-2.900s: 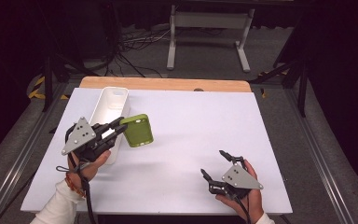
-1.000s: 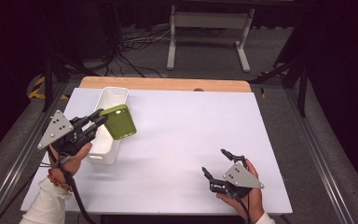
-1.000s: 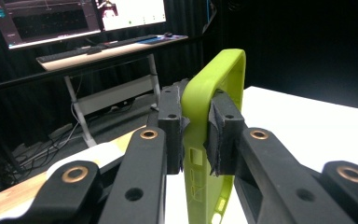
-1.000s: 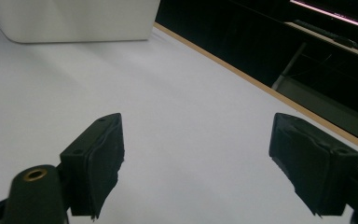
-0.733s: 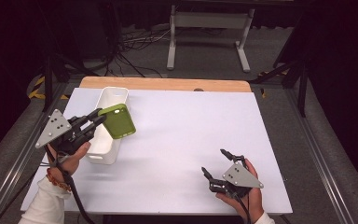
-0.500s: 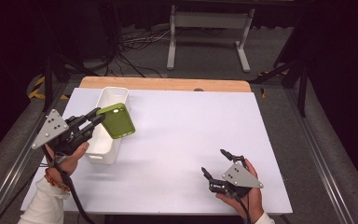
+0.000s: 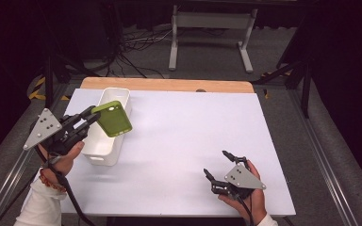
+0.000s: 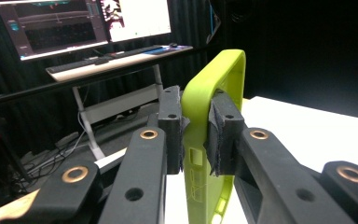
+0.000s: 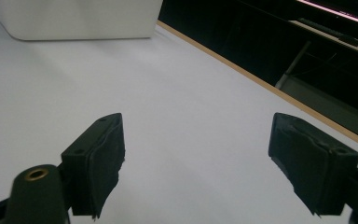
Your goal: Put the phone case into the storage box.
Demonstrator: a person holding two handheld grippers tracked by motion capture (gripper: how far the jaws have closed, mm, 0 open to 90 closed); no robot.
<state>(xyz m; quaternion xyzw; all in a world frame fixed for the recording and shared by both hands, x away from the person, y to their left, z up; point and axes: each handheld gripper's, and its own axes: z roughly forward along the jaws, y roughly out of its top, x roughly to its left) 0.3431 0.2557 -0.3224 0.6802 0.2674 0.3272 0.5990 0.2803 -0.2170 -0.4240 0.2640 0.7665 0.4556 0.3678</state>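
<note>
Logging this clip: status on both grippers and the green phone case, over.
Left gripper shut on green phone case, case held above white bin. Right gripper open, nothing between its fingers, low over table. Nothing in the way.

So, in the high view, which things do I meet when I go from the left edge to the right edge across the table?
left gripper → green phone case held in its jaws, over the white bin → bare white table → right gripper, jaws open

The right tool [image 9: 196, 163] hovers over a white surface [image 9: 182, 98], its two black jaws spread wide with nothing between them. A white bin [image 9: 74, 18] stands farther off — a wooden edge strip [image 9: 261, 86] borders the surface.
</note>
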